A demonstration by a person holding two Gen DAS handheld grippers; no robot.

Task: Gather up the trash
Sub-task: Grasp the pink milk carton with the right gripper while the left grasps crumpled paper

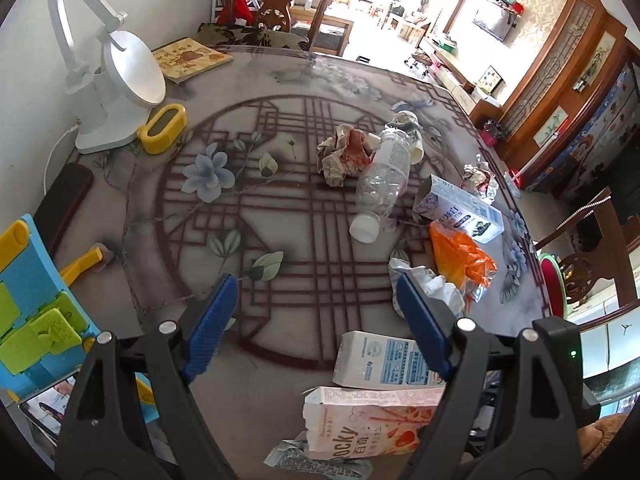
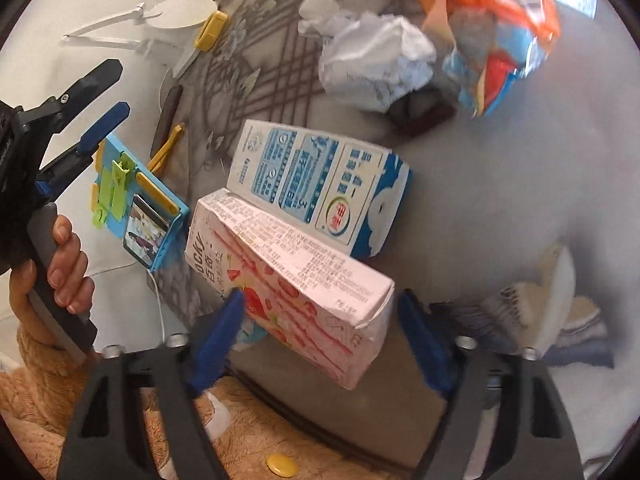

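Observation:
A pink Pocky box (image 2: 296,280) lies at the table's near edge, and my right gripper (image 2: 320,300) straddles its near end. The left pad touches its side; the right pad stands a sliver off its corner, so the jaws are open. Against the box rests a blue-and-white milk carton (image 2: 320,184). In the left wrist view both, the Pocky box (image 1: 368,424) and the carton (image 1: 384,360), sit just below my left gripper (image 1: 316,284), which hangs open over the table with nothing between its fingers. Further out lie crumpled white paper (image 1: 432,284), an orange bag (image 1: 460,260), a second carton (image 1: 460,208) and a clear bottle (image 1: 384,172).
A white desk lamp (image 1: 116,80), a yellow clock (image 1: 164,128) and a book (image 1: 192,58) stand at the far left. A blue phone stand (image 1: 36,312) is at the left edge. Wooden chairs (image 1: 280,0) ring the patterned table (image 1: 280,240). More crumpled paper (image 1: 344,152) lies mid-table.

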